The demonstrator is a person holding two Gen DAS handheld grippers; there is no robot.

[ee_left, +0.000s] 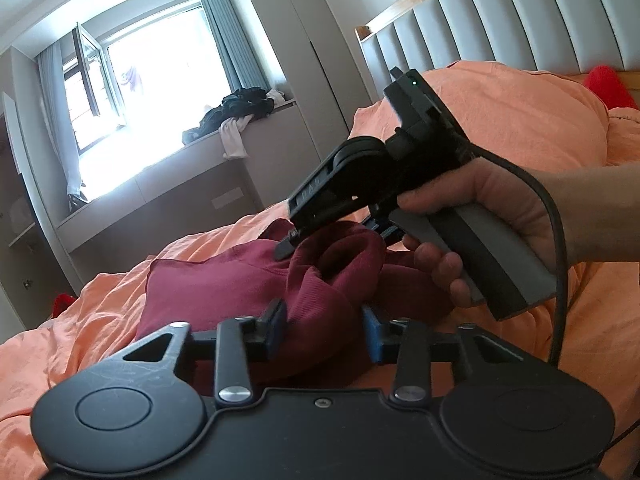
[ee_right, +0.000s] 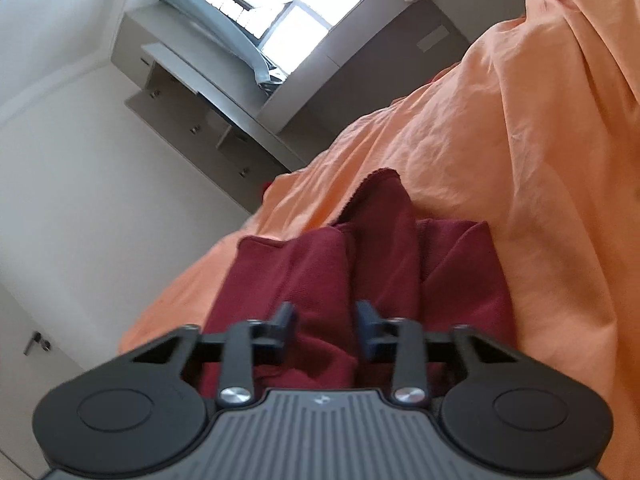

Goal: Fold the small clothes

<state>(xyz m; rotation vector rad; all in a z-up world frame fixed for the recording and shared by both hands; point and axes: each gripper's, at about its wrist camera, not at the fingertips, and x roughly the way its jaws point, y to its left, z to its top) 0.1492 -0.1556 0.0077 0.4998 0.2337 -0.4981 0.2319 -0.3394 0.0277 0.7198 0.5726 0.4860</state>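
The dark red garment (ee_left: 248, 280) lay bunched on the orange bedding (ee_left: 520, 120) of the bed. The left gripper (ee_left: 324, 332) had its 2 fingers clamped on a fold of it, and the right gripper (ee_right: 325, 322) pinched another fold between its fingers.

I see small garment (ee_left: 224, 280) bunched on bed cover (ee_left: 520, 128). My left gripper (ee_left: 325, 332) sits at its near edge, cloth between fingers. My right gripper (ee_left: 294, 236) comes in from right, tips on top fold. Headboard (ee_left: 500, 28) behind bed. Window ledge (ee_left: 168, 160) far left – clothes pile (ee_left: 236, 112) on it.
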